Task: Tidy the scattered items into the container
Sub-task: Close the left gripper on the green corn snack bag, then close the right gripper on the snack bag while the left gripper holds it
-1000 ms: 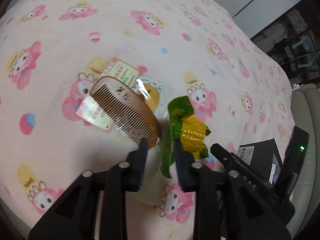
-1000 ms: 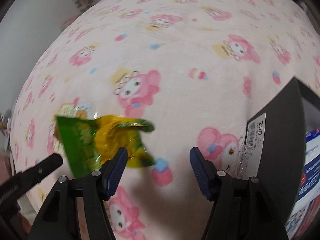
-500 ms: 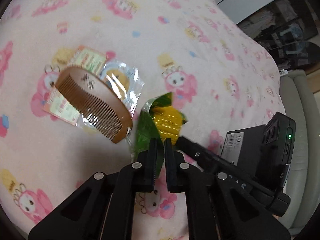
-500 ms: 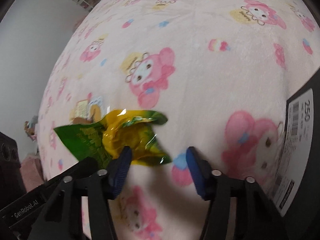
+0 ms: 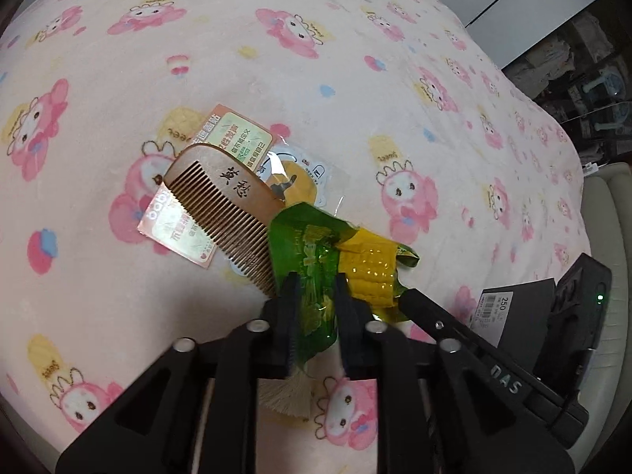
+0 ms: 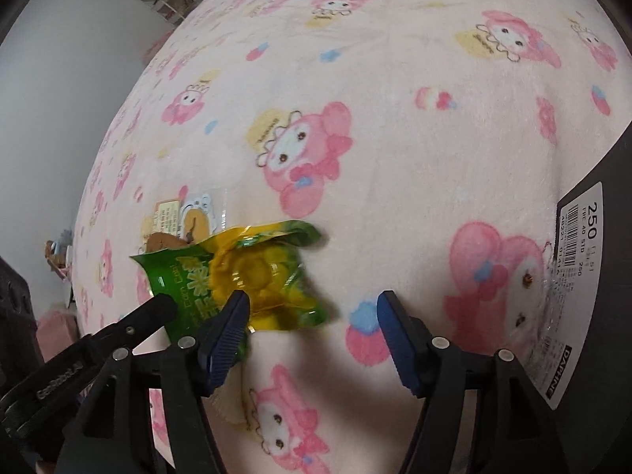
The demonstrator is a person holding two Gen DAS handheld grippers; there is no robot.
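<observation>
Corn packet [image 5: 316, 268] pinched in left gripper [image 5: 316, 296] jaws

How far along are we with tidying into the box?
Already done: nothing visibly confirmed; the black box interior is out of view. In hand: left gripper clamps the corn snack packet; right gripper open, empty. Left: wooden comb and sachets beneath it.

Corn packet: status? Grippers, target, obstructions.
Left gripper shut on corn packet, lifted. Right gripper open, empty. Comb and sachets on blanket. Black box to the right; path looks clear.
</observation>
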